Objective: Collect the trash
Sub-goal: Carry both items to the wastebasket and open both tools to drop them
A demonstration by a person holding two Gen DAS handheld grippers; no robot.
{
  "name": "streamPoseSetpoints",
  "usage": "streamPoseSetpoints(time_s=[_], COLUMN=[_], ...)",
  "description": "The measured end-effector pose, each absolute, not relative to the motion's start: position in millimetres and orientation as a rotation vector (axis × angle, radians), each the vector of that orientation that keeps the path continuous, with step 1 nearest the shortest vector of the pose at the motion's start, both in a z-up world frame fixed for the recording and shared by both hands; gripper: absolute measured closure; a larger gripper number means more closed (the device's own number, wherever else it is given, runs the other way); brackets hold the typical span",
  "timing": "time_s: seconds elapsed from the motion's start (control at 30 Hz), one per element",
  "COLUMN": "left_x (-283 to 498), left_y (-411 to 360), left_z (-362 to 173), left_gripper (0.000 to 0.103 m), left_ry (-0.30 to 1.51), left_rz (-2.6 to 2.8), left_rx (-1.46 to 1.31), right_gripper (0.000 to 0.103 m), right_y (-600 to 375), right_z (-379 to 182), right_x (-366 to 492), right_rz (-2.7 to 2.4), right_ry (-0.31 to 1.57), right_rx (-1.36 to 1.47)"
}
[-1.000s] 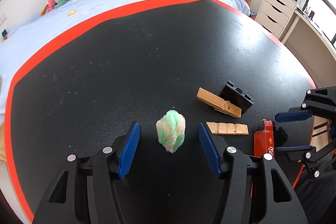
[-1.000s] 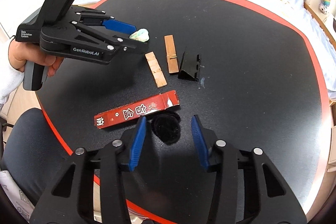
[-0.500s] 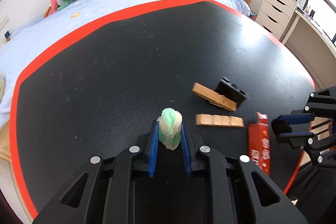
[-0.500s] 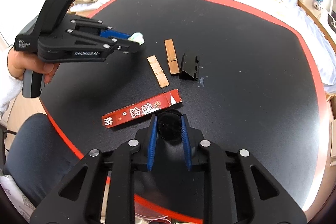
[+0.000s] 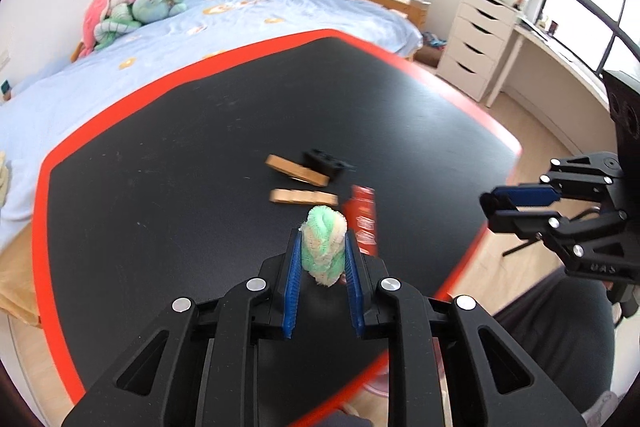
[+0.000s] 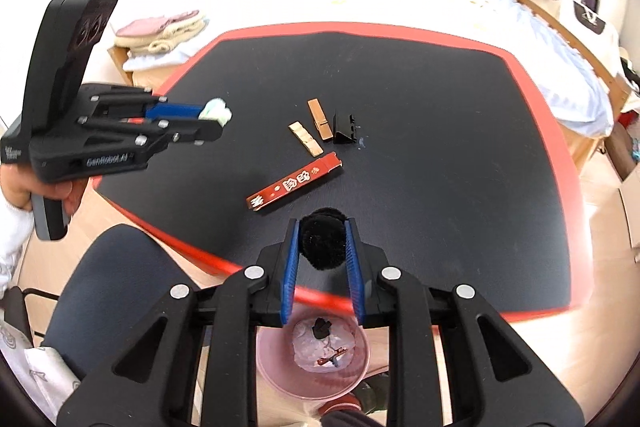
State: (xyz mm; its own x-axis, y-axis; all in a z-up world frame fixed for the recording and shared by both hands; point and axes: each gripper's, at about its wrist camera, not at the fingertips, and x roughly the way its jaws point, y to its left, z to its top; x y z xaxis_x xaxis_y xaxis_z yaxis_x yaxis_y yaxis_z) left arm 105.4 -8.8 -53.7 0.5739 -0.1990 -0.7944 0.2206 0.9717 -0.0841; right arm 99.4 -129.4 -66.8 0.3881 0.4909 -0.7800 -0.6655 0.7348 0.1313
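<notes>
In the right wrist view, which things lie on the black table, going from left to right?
Red box → pale wooden strip → brown clothespin → black clip.

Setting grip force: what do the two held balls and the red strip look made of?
Green-white ball: soft twisted yarn or chenille, fuzzy, probably. Black ball: matte fluffy pompom, fibre unclear. Red strip: flattened printed cardboard, slightly glossy, it seems.
</notes>
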Motion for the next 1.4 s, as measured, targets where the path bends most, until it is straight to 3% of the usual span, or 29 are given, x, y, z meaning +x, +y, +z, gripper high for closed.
streamPoseSetpoints(time_s=[0.6,1.23,1.33,1.4], left_x=[15,-2,-2,-1], left_y=[-79,-98,-100,-99], left_z=[-57,-71,-74,-75], left_gripper=[0.082,0.081,0.069,0.036], left_ry=[0.942,0.979,0.99,0.993], left_rz=[-0.407,-0.458,-0.466,-0.464], left_rx=[0.03,0.038,0.037,0.033], right_gripper=[0.081,0.081,0.07,0.036], right_y=[-177,-181,-182,-184], right_z=[-65,-79,-80,-81], right_x=[3,-18,-17,-16], right_rz=[0.685,0.686,0.685,0.67], right_ry=[0.914,0.946,0.947,0.946], right_rx=[-0.167,-0.153,-0.146,-0.133])
